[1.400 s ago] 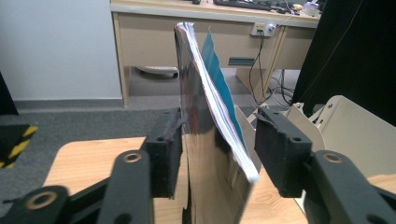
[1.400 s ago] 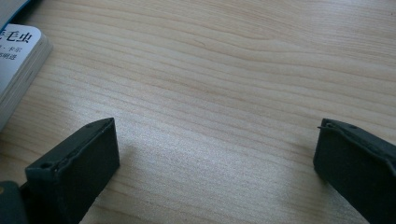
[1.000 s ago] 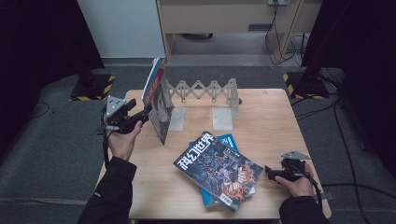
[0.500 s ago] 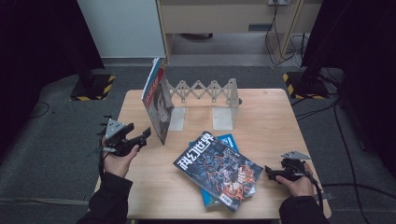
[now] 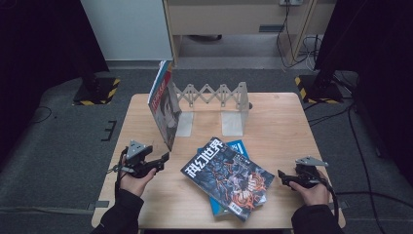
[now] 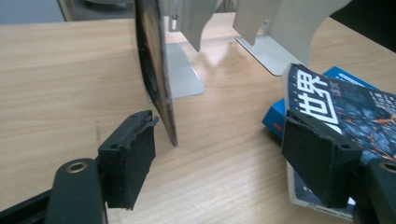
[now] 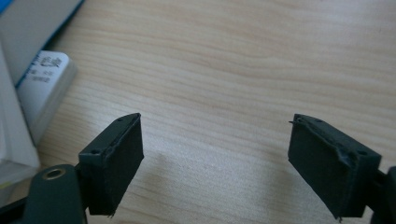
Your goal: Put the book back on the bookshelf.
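From the high view, the left gripper (image 5: 163, 158) sits low near the tabletop (image 5: 292, 126), just beside the lower corner of the upright magazine (image 5: 163, 105) that leans at the left end of the expanding book rack (image 5: 214, 97); its jaws have just been opening, nothing between them. The right gripper (image 5: 282, 176) rests near the dark-covered magazine (image 5: 226, 178) stacked on a blue book (image 5: 238, 146); its jaws have just been narrowing but hold nothing. Left gripper view: fingers (image 6: 128, 165) spread wide, the upright magazine's edge (image 6: 159, 79) standing between them, untouched. Right gripper view: fingers (image 7: 114, 158) apart over bare wood, stack corner (image 7: 44, 84) at left. Risk, as judged: the leaning magazine looks poorly supported; a nudge from the left finger could topple it off the rack.
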